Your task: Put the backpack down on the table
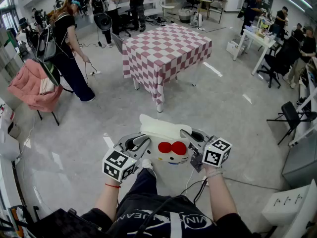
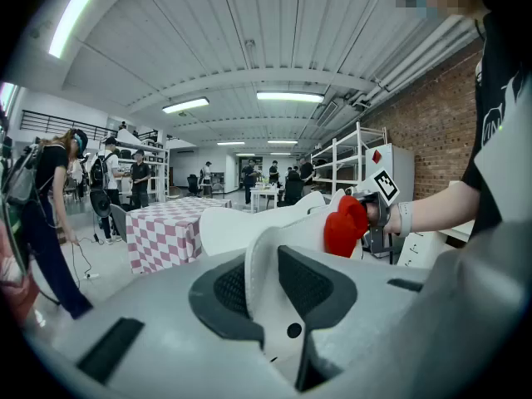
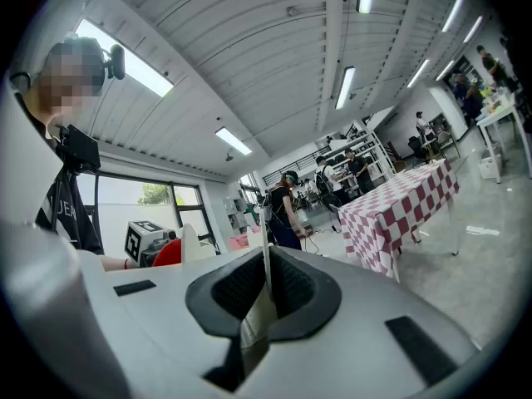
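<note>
A white cat-face backpack (image 1: 161, 130) with a red bow (image 1: 172, 148) hangs in front of my knees, above the floor, between both grippers. My left gripper (image 1: 142, 142) is shut on a thick white part of the backpack (image 2: 264, 260). Past it the red bow (image 2: 345, 225) shows. My right gripper (image 1: 190, 137) is shut on a thin white strap (image 3: 264, 260) of the backpack, with its jaws almost together. The table (image 1: 168, 46) with a pink and white checked cloth stands a few steps ahead across the floor. It also shows as the table (image 2: 166, 227) in the left gripper view and the table (image 3: 399, 202) in the right gripper view.
A person in black (image 1: 69, 48) stands left of the table, trailing a cable. A chair draped with pink cloth (image 1: 32, 86) is at the far left. White tables with people (image 1: 257, 36) and a black chair (image 1: 292, 115) are on the right. Grey floor lies between me and the table.
</note>
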